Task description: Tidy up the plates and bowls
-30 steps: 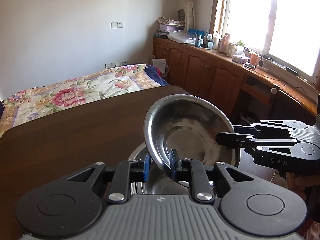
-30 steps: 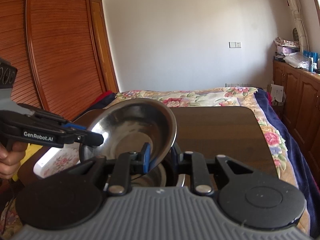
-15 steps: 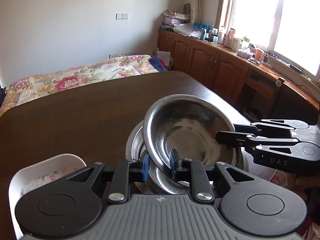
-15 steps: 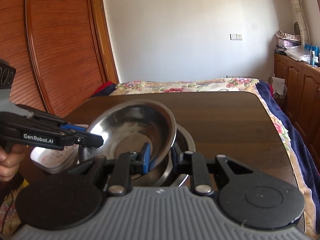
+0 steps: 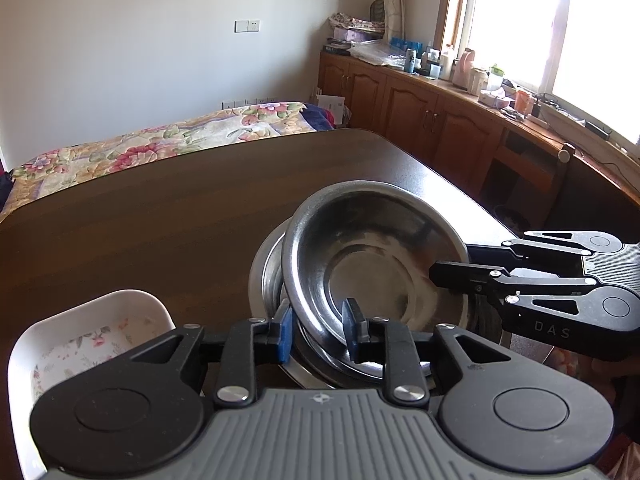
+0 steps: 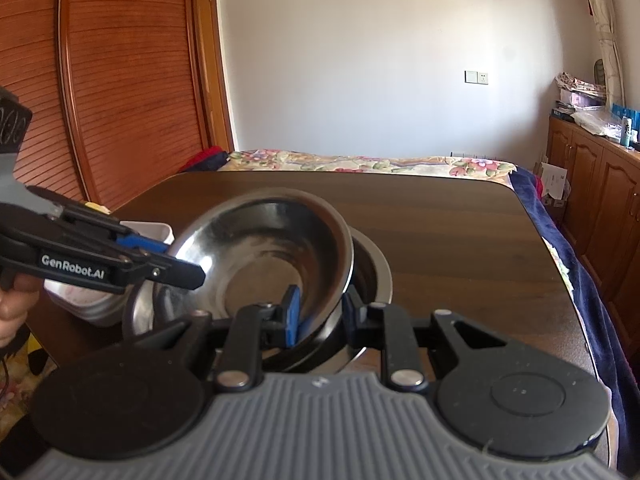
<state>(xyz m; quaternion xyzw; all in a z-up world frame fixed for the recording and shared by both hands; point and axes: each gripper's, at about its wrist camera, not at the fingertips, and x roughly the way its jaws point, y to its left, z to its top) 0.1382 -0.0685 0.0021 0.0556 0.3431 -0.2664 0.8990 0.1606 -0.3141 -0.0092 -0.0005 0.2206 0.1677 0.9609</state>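
A steel bowl [image 5: 372,272] hangs tilted just above a stack of steel bowls [image 5: 267,276] on the dark wooden table [image 5: 160,220]. My left gripper [image 5: 319,326] is shut on the bowl's near rim. My right gripper [image 5: 452,260] grips the rim from the right. In the right wrist view the same steel bowl [image 6: 256,252] sits between the fingers of my right gripper [image 6: 322,314], which is shut on its rim, with the left gripper [image 6: 180,260] clamped on the left side. The stack [image 6: 376,264] shows under it.
A white dish with a floral pattern [image 5: 92,332] sits on the table left of the stack, and shows as a white dish [image 6: 148,234] in the right wrist view too. A bed [image 5: 160,148] lies beyond the table. Wooden cabinets [image 5: 420,120] line the right wall.
Both grippers have carried the steel bowl down toward the stack, so it now sits close over the lower bowls. The white dish has come into view.
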